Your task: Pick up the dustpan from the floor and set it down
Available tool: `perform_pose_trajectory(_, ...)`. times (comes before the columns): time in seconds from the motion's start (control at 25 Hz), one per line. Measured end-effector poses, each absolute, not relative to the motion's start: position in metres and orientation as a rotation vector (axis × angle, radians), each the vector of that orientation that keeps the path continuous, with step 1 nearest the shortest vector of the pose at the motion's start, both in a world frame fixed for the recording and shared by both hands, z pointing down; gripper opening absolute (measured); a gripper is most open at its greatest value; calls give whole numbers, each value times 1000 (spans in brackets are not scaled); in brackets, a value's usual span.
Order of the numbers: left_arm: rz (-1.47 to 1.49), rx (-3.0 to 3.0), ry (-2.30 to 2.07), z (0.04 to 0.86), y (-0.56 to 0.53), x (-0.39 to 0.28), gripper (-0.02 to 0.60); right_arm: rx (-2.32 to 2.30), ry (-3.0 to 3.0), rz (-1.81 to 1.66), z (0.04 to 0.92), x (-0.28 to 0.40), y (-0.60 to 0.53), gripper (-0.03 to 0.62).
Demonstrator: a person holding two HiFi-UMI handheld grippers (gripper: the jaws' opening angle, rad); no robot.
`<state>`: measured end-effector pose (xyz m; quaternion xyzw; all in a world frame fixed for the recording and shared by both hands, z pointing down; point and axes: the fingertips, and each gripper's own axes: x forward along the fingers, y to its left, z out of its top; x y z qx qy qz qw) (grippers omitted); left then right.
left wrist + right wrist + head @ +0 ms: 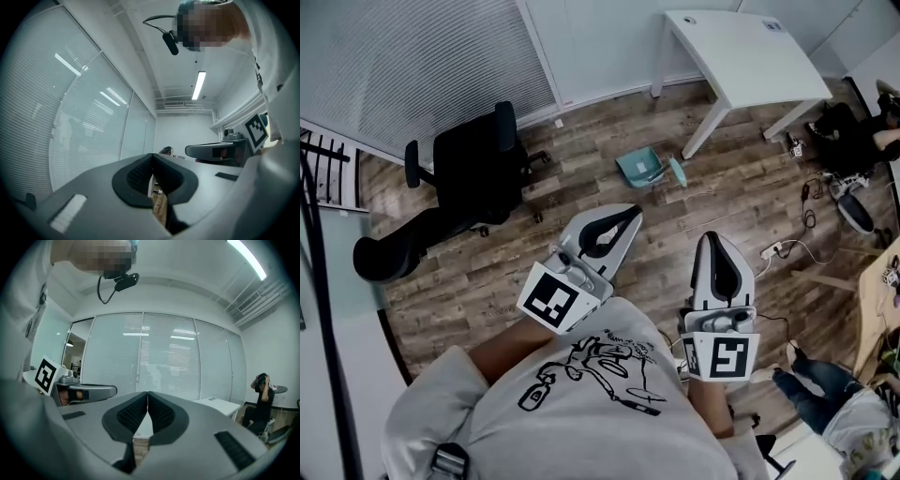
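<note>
A teal dustpan (645, 168) lies on the wood floor near the white table's leg, well ahead of both grippers. In the head view my left gripper (632, 215) is held level at chest height, pointing toward the dustpan, its jaws together and empty. My right gripper (715, 237) sits beside it, jaws pressed together with nothing between them. In the left gripper view the left gripper (152, 157) has its black pads meeting. The right gripper view shows the right gripper (147, 393) with pads touching. Neither gripper view shows the dustpan.
A black office chair (450, 192) stands at the left on the floor. A white table (741, 56) is at the back right. Cables and a power strip (773, 249) lie at the right, where a seated person (825, 394) and another person (261, 401) are.
</note>
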<state>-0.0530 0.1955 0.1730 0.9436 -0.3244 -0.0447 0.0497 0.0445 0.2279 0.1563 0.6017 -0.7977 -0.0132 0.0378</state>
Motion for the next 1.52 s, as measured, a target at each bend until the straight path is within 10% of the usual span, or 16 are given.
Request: perform_pose_trajectory(1.52, -120, 2838, -1051, 171, -67, -47, -5, 1727, -2491, -90, 150, 42, -38, 5)
